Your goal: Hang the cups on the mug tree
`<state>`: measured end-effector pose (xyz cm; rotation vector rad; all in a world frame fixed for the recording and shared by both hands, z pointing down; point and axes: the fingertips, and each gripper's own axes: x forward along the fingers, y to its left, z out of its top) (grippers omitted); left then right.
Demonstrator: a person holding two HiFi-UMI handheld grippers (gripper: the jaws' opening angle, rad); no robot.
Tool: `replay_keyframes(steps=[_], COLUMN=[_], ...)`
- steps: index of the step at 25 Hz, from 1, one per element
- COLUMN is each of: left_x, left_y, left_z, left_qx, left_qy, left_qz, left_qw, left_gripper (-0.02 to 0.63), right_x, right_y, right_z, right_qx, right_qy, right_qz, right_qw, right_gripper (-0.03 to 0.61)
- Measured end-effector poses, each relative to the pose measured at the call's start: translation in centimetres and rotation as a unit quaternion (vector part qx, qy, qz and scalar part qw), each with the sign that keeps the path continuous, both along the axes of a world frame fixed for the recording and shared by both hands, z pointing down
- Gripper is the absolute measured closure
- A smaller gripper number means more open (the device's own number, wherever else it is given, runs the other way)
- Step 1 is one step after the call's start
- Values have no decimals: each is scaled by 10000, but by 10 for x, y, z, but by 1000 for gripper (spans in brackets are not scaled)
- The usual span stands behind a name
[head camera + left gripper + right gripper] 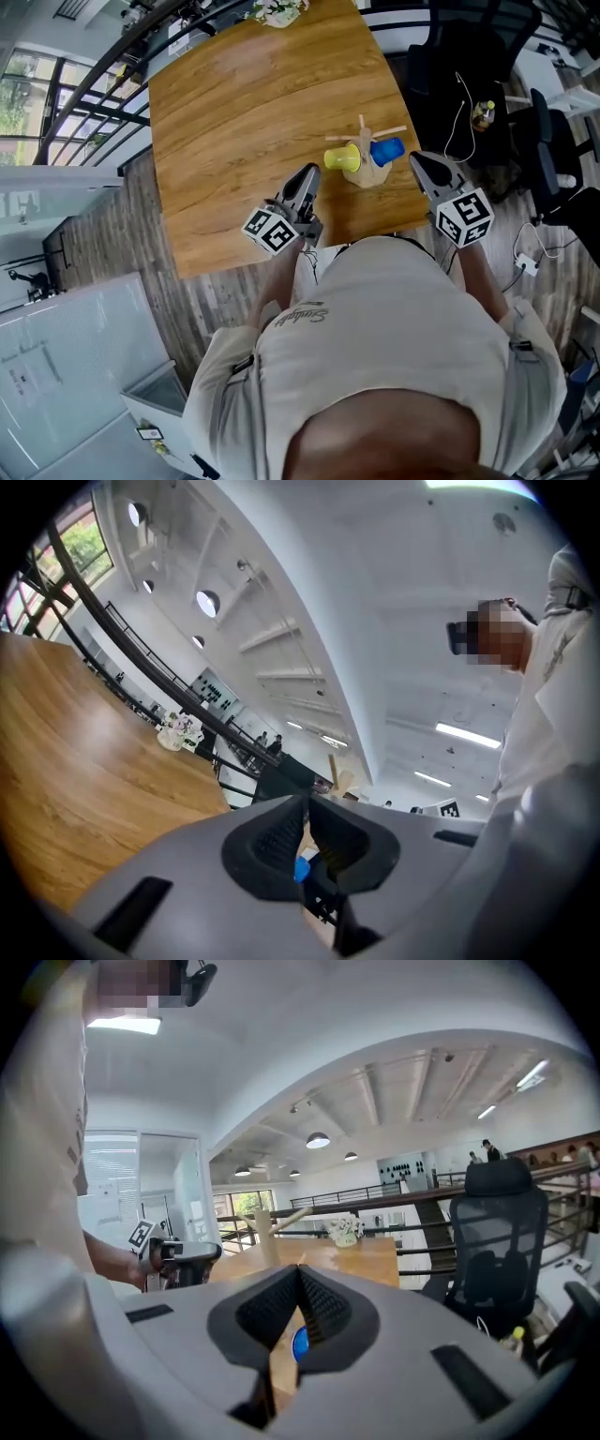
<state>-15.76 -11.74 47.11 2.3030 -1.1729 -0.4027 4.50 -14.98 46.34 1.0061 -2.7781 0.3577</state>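
On the wooden table (244,112), close to its near edge, stands the wooden mug tree (367,167), and both cups hang from it. The yellow cup (343,157) sits on a peg on the tree's left side, lying sideways. The blue cup (387,150) hangs on the right side, also tipped on its side. What either cup holds cannot be made out. At the table's far edge a pale vase of flowers (277,11) shows, well apart from the tree.

The left gripper (307,178) hovers just left of the yellow cup without touching it. Its jaws are pressed together with nothing between them, as the left gripper view shows. The right gripper (419,161) hangs just right of the blue cup, clear of it, its jaws likewise closed together and empty. In the right gripper view a sliver of blue shows below the closed jaws, and the tree's post rises beyond them. A black office chair (495,1232) stands off the table's right side.
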Motion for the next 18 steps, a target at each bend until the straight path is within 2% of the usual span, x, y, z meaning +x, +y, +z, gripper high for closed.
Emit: replay_keyframes(steps=[8, 18], left_x=[5, 13], left_y=[-19, -36], left_z=[-64, -131], left_qx=[197, 864], left_qy=[-613, -909], left_qz=[-54, 69], left_qw=[9979, 9921], left_gripper=[586, 588], right_x=[-6, -27], right_y=[0, -15], right_z=[-72, -124], right_qx=[833, 1406], right_qy=[-71, -125], right_qz=[-172, -404], right_qw=[9964, 9892], right_gripper=[584, 584])
